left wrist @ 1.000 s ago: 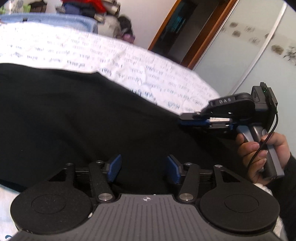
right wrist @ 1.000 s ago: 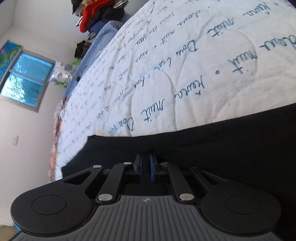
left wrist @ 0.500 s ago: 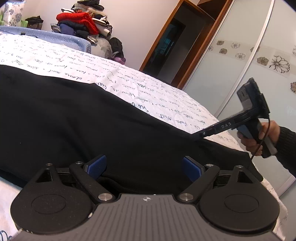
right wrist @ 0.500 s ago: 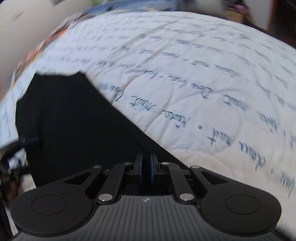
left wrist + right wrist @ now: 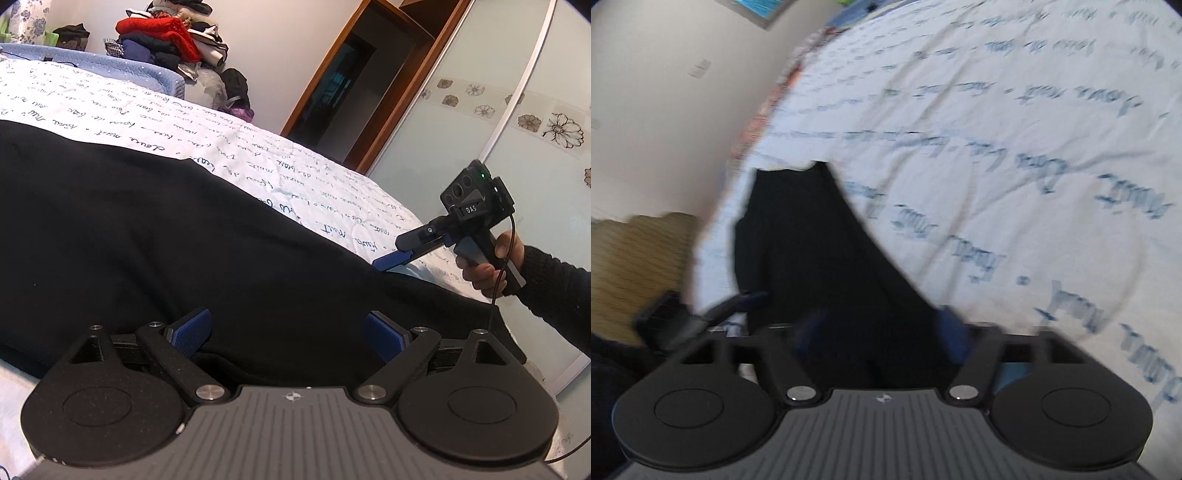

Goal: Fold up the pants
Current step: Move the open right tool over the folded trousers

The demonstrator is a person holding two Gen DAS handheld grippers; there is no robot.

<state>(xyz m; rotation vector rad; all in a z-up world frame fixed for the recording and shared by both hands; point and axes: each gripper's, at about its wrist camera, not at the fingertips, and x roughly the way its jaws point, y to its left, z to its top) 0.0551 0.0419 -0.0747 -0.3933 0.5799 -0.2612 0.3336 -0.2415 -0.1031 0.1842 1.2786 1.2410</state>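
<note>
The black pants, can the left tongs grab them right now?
Probably yes. The left tongs are open, with the black pants lying right between and ahead of the blue fingers on the bed cover. Nothing blocks the way; the right tongs are off to the side.

Script-printed bedspread [image 5: 280, 173], clothes pile [image 5: 166, 40], doorway [image 5: 343, 114]

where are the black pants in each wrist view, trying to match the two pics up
Left wrist view: the black pants fill the left and middle, running under the open left gripper.
Right wrist view: the pants form a dark wedge left of centre, reaching the open right gripper.
Shared landmark: the white bedspread with blue handwriting, beyond the pants' far edge in both.
</note>
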